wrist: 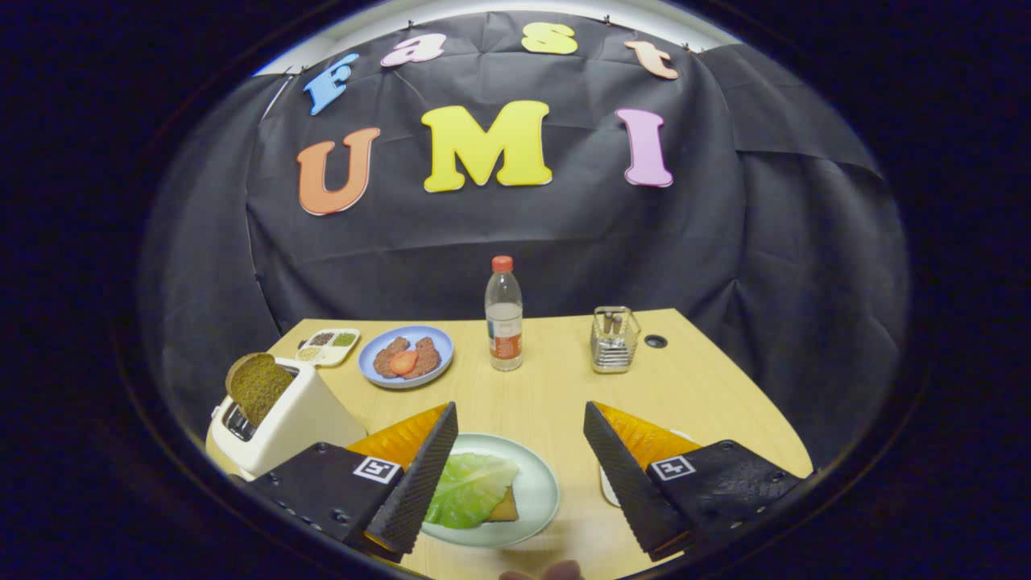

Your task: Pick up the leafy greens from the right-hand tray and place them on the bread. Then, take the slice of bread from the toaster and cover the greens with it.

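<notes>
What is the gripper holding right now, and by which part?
Nothing. The gripper is open, its fingers spread and empty. The leafy greens lie on the bread on the green plate between them.

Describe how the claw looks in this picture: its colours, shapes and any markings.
The claw has two wedge-shaped fingers that taper to a point. Their inner faces are black with a fine ribbed texture, and their outer sides are glossy orange. Each finger sits on a black block with small screws and a square black-and-white marker tag.
</notes>
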The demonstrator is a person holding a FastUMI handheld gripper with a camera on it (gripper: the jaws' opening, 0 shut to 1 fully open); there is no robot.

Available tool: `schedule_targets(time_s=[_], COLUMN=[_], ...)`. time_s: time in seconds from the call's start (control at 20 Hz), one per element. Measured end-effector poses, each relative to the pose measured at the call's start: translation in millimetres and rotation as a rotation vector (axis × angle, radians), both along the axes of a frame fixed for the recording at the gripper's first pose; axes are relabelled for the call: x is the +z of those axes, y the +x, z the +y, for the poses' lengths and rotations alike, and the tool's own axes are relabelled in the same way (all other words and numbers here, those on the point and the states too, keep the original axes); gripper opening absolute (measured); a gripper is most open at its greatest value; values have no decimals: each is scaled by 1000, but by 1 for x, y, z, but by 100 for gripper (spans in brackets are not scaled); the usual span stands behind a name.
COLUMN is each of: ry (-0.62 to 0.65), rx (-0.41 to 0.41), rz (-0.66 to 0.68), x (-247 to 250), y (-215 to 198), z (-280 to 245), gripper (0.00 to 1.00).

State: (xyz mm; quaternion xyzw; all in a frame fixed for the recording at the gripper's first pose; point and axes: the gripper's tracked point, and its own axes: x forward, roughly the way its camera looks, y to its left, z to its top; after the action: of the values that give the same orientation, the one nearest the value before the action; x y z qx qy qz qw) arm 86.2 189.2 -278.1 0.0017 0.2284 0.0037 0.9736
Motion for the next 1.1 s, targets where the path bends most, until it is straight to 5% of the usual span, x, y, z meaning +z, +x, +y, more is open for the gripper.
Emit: schedule_targets(time_s=[0.2, 0.55, 1.1], ry=[-32, -19, 22], rx=[-32, 88, 262], rz=[-47, -102, -1], x=[44, 96, 51], y=[-28, -63, -67], z=[4, 95, 259], gripper=[96, 96, 97])
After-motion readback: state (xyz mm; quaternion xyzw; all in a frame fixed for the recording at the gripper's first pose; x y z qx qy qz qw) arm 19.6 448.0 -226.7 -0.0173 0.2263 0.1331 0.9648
